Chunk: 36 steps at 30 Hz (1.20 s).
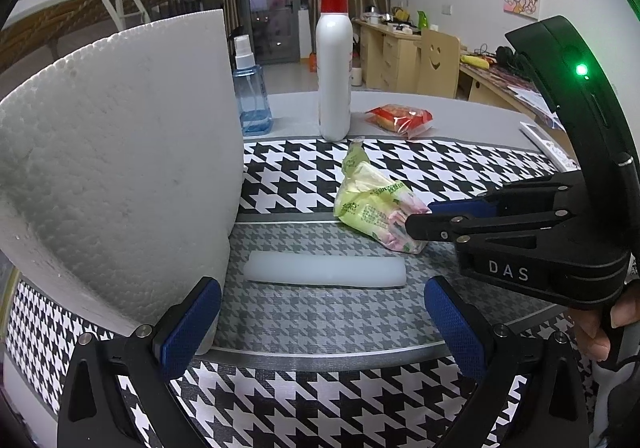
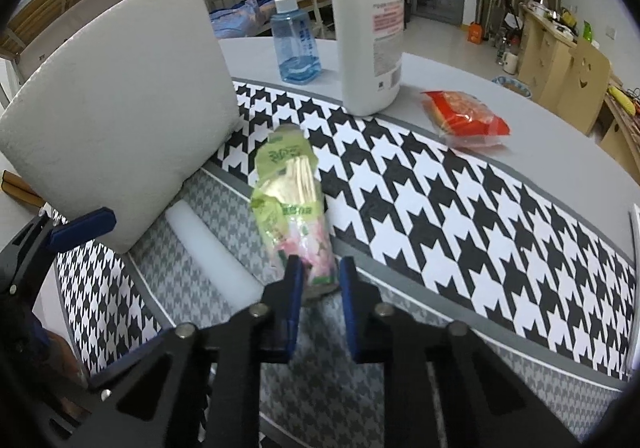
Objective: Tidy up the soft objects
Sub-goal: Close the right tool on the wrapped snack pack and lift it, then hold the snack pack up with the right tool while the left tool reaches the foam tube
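A green and pink soft tissue packet [image 2: 288, 188] lies across the houndstooth mat [image 2: 460, 208]. My right gripper [image 2: 320, 276] is shut on its near end, and its pads squeeze the wrapper. From the left wrist view the same right gripper [image 1: 420, 218] comes in from the right onto the packet [image 1: 368, 204]. My left gripper [image 1: 324, 328] stands open low over the mat, with nothing between its fingers. Its left pad sits against a big white foam block [image 1: 120, 168]. A white foam strip [image 1: 324, 272] lies flat just beyond it.
A white pump bottle [image 1: 334, 68] and a blue spray bottle [image 1: 252, 96] stand at the far edge of the mat. A red snack packet [image 1: 400, 118] lies to their right. A white frame [image 1: 548, 144] sits at the table's right edge. A hand [image 1: 600, 332] holds the right gripper.
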Tool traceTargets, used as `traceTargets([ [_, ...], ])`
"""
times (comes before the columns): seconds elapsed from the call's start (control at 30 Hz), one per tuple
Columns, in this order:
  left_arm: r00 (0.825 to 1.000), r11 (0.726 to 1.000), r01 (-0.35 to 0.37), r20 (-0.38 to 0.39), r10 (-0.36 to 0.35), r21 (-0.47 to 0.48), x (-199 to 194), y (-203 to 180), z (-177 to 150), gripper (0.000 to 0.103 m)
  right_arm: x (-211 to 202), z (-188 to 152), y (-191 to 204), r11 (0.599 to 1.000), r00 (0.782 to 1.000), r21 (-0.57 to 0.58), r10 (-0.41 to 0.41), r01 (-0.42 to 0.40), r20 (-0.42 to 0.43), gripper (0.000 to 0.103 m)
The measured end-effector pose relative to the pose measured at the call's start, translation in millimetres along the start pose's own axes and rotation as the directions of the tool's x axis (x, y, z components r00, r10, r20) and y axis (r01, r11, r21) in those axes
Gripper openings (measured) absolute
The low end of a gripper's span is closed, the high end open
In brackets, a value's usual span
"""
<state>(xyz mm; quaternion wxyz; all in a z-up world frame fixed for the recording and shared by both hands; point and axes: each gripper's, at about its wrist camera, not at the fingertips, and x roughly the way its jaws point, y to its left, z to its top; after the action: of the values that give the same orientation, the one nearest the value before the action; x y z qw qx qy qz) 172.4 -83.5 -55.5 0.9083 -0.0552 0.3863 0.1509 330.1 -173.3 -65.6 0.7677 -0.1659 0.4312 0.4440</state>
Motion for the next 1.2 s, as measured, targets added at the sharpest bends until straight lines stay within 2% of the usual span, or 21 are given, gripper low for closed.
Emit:
traceTargets([
  [0.77,0.999,1.0,0.02,0.026,-0.02,0.009,-8,-14,4,0.102,-79,-39,-28,0.998,0.996,0.023,-0.061,0.06,0.058,0.02],
  [1.1,0.998,0.997,-0.053,0.017,0.052,0.06,7,-28,8,0.101,-94,-48,-46,0.997,0.996,0.063,-0.045,0.04,0.081,0.02],
  [1.2,0.997,0.994,-0.08,0.008,0.079,0.079,14,-30,9,0.099,-98,-50,-52,0.997,0.996,0.076,-0.037,0.03,0.086,0.02],
])
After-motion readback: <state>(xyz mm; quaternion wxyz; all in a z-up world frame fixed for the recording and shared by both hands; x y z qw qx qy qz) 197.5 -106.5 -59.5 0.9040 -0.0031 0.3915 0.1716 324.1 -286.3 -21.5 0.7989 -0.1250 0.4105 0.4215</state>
